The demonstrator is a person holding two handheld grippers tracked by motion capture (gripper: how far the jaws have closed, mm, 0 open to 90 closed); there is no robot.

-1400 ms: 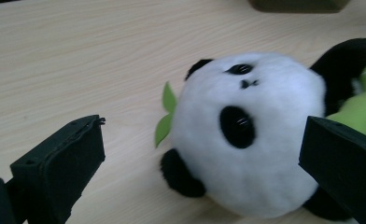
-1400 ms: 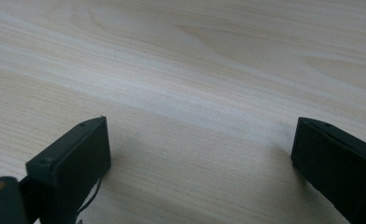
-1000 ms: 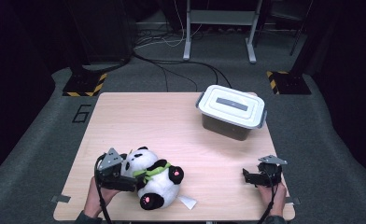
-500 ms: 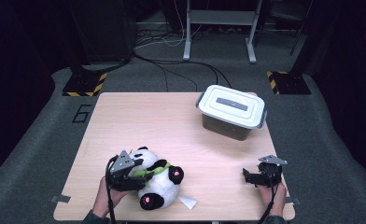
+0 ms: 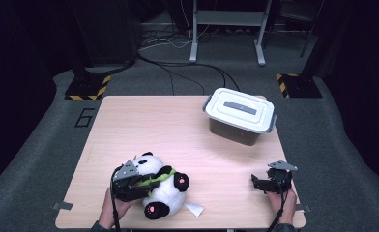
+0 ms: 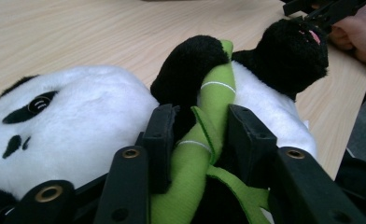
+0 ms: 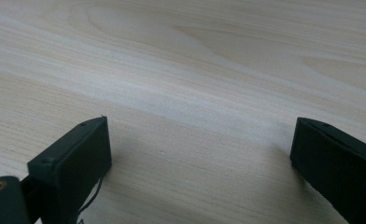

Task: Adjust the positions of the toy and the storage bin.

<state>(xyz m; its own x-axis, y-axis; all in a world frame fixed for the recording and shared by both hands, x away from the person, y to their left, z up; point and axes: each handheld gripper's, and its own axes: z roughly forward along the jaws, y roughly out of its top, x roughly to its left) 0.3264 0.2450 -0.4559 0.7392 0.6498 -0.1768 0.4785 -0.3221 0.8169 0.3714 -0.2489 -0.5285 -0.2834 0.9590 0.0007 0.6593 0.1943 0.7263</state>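
As my left fingers [image 6: 197, 140] have just been closing on the green felt bamboo stalk [image 6: 209, 116] across the black-and-white plush panda [image 5: 158, 186], I judge the grasp nearly set; lifting comes next. My right fingers [image 7: 200, 158] gape, idle. The panda lies near the pale wooden bench [image 5: 168, 125] edge; grey carpet beyond.

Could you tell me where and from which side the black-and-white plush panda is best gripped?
Judging by its pose, grip the black-and-white plush panda at the green felt bamboo stalk across its soft chest, coming from the person's side; the left hand-held gripper has just been closing there.
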